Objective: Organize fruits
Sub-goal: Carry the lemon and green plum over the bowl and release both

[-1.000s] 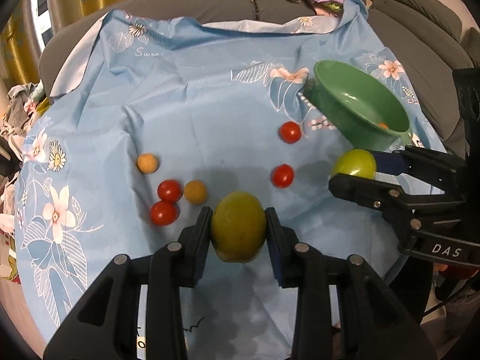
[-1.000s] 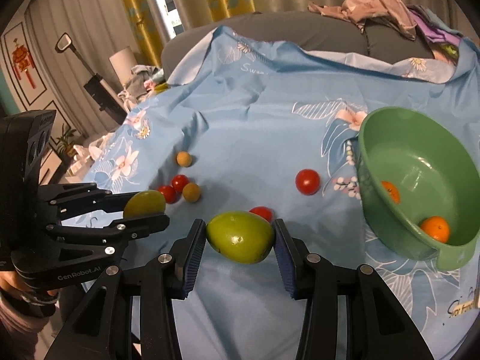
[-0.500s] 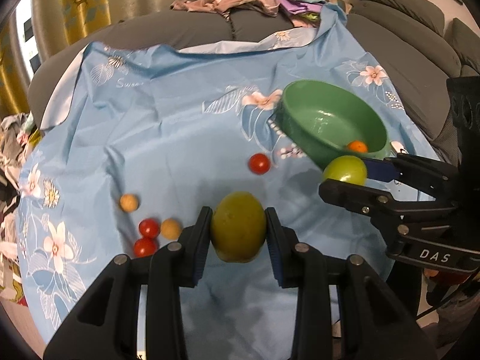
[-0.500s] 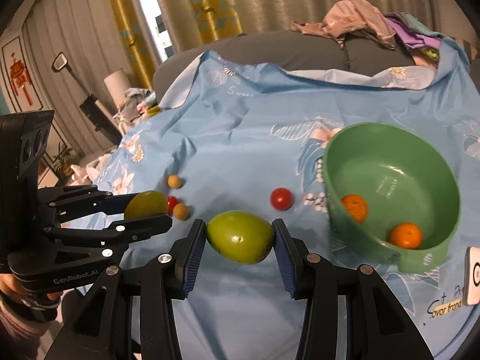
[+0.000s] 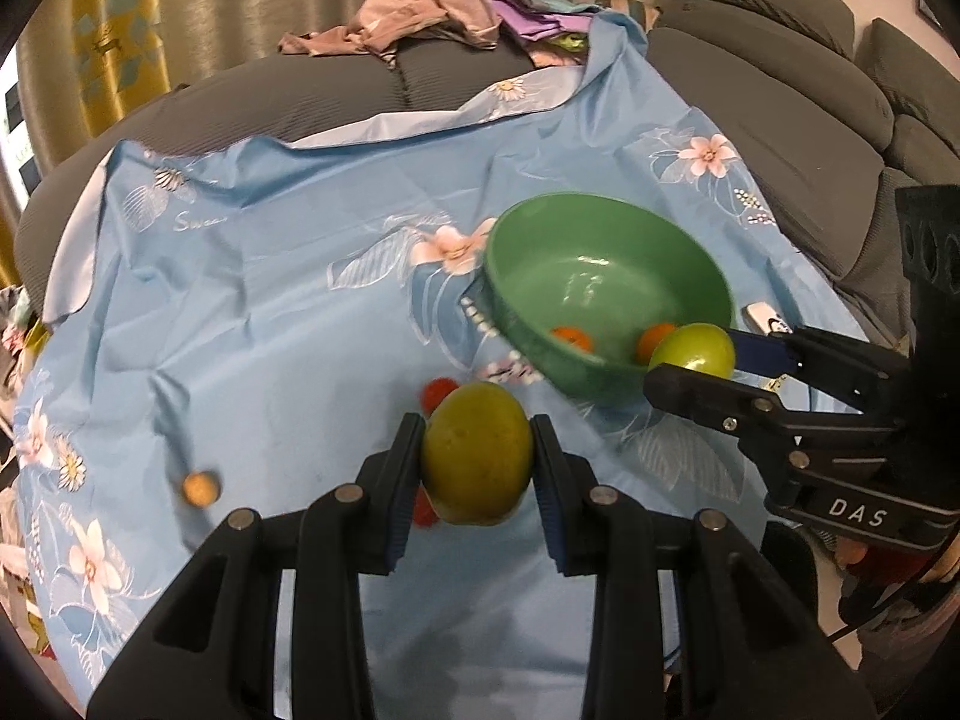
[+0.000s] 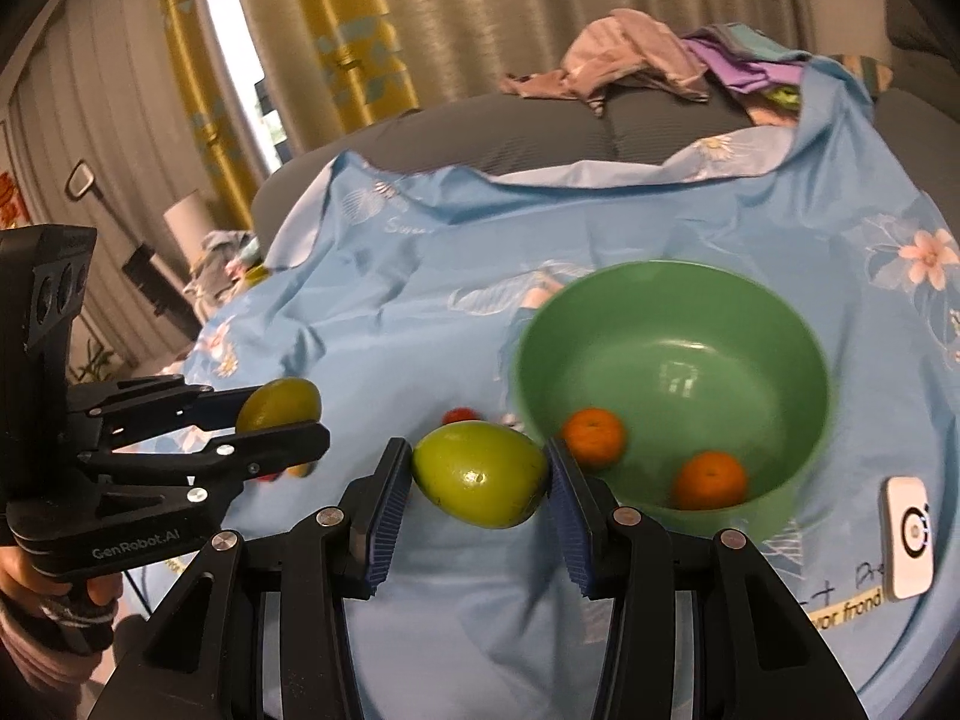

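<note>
My left gripper (image 5: 477, 462) is shut on a yellow-green fruit (image 5: 477, 461), held above the blue flowered cloth (image 5: 270, 312). My right gripper (image 6: 480, 474) is shut on a brighter green fruit (image 6: 480, 474), close to the near rim of the green bowl (image 6: 780, 324). Two small oranges (image 6: 594, 437) (image 6: 709, 480) lie in that bowl. In the left wrist view the right gripper (image 5: 696, 363) and its green fruit (image 5: 693, 351) hang at the bowl's (image 5: 606, 207) near right edge. A red tomato (image 5: 435, 393) shows behind the left fruit, and a small tan fruit (image 5: 201, 487) lies at the left.
A grey sofa (image 5: 780, 90) with a heap of clothes (image 5: 420, 12) runs behind the cloth. A small white device (image 6: 909, 540) lies to the right of the bowl. Curtains (image 6: 360, 30) hang at the back. A hand (image 6: 54, 606) holds the left gripper's handle.
Both grippers have carried their green fruits toward the green bowl, which now looks larger and nearer. The loose tomatoes and small fruits have slid down and left in view.
</note>
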